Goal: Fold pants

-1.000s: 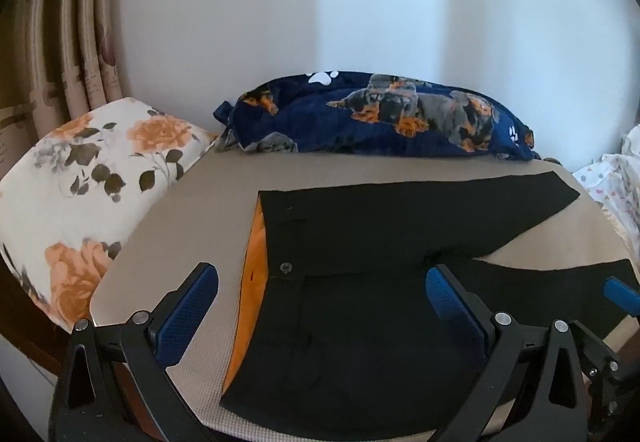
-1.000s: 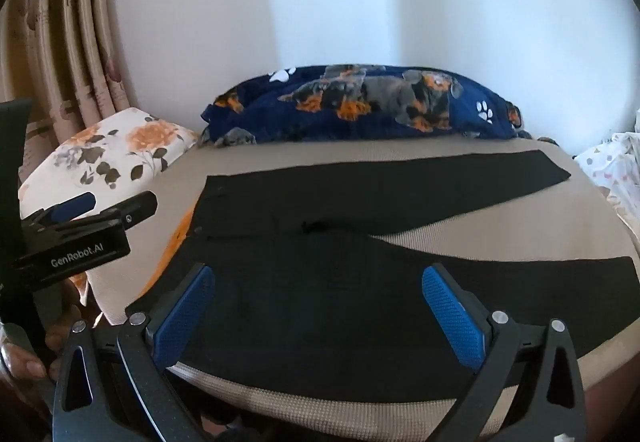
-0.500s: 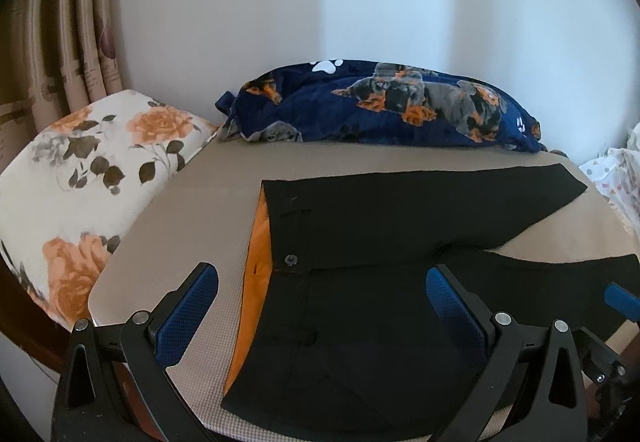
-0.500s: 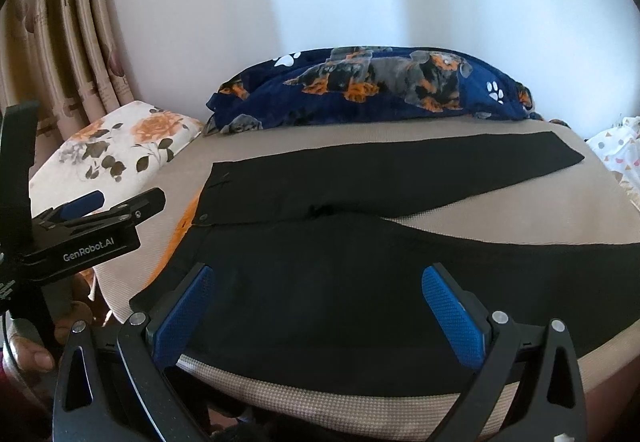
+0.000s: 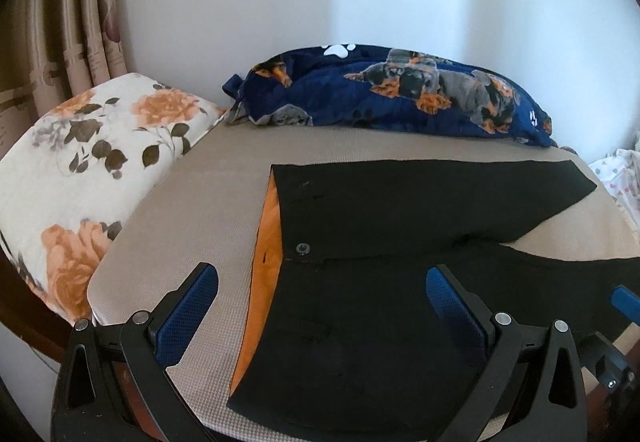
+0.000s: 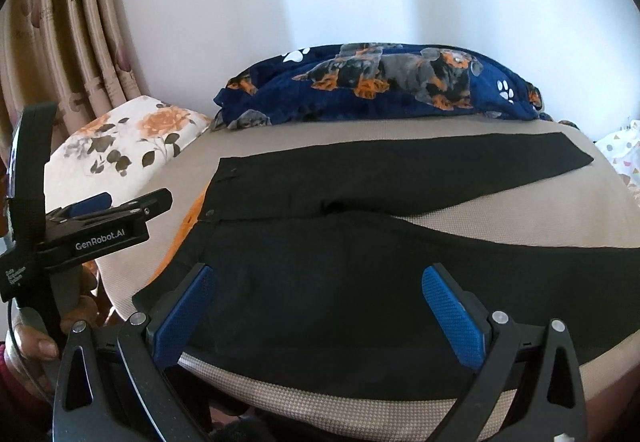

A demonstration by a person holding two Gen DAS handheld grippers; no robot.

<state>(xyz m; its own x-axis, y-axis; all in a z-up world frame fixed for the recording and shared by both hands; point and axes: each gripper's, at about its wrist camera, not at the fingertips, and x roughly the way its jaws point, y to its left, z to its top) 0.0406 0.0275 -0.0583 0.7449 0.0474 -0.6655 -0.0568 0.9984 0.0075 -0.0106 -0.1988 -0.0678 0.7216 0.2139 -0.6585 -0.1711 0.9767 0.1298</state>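
Black pants (image 5: 400,226) lie flat on a beige padded surface (image 5: 208,202), waistband at the left with orange lining (image 5: 266,242) showing, both legs spread to the right. They also show in the right wrist view (image 6: 360,242). My left gripper (image 5: 322,302) is open and empty above the near waistband corner. My right gripper (image 6: 320,306) is open and empty above the near leg by the front edge. The left gripper also shows at the left of the right wrist view (image 6: 120,210).
A navy dog-print pillow (image 5: 392,94) lies along the back against the white wall. A floral cushion (image 5: 88,162) sits at the left, beside beige curtains (image 5: 60,42). White patterned cloth (image 5: 620,178) is at the right edge.
Both grippers have drawn a little closer and lower toward the pants. The jaws stay open. The pants have not moved.
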